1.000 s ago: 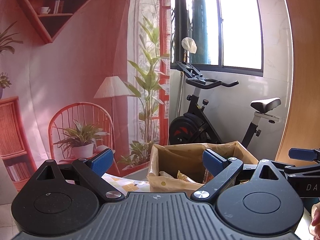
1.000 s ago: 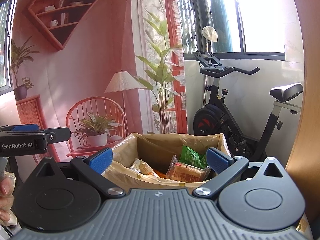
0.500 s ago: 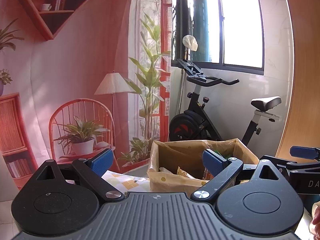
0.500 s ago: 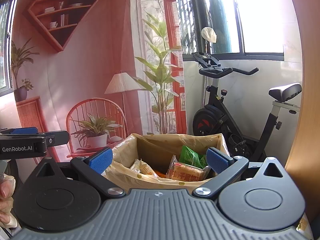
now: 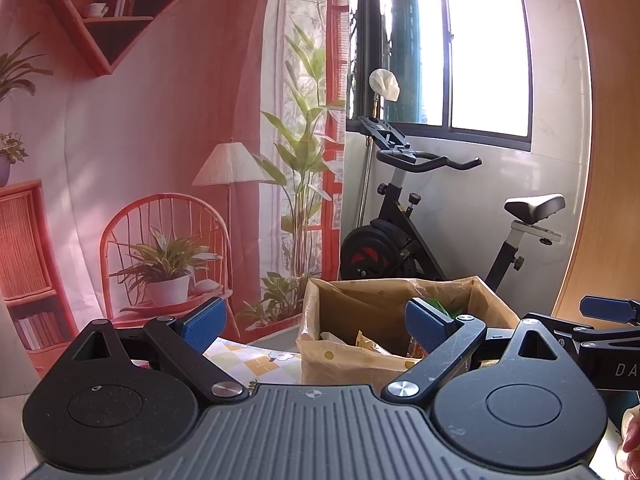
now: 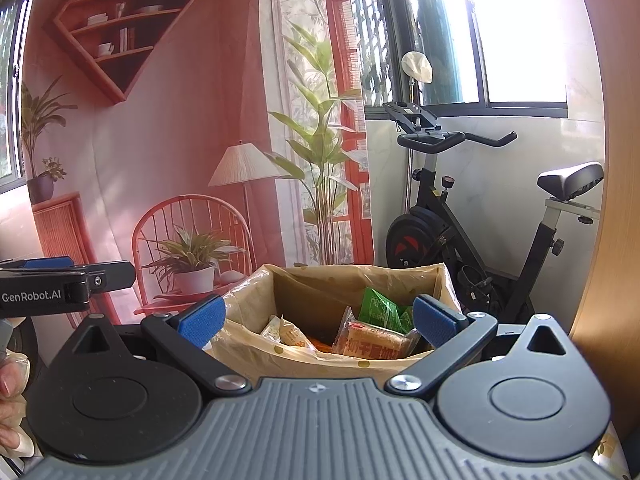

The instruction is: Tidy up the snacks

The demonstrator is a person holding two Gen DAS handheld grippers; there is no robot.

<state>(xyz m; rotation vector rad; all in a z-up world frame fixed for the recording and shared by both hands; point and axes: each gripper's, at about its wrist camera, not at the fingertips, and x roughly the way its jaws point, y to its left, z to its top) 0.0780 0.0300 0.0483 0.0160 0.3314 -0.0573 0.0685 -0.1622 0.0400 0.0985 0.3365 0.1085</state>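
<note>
Over the last second both views barely shifted: left hand-held gripper and right hand-held gripper stayed spread and empty before the snack box, packets seemingly all inside.

Printed pink backdrop with shelf, lamp, chair; exercise bike beneath bright window; wooden panel at right.

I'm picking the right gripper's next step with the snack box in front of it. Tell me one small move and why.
Probably tilt the right gripper down and ease it toward the open box. Its jaws are wide open and empty, level with the rim, and the green packet and orange-labelled packet lie inside just ahead. The left gripper is also open and empty.
</note>
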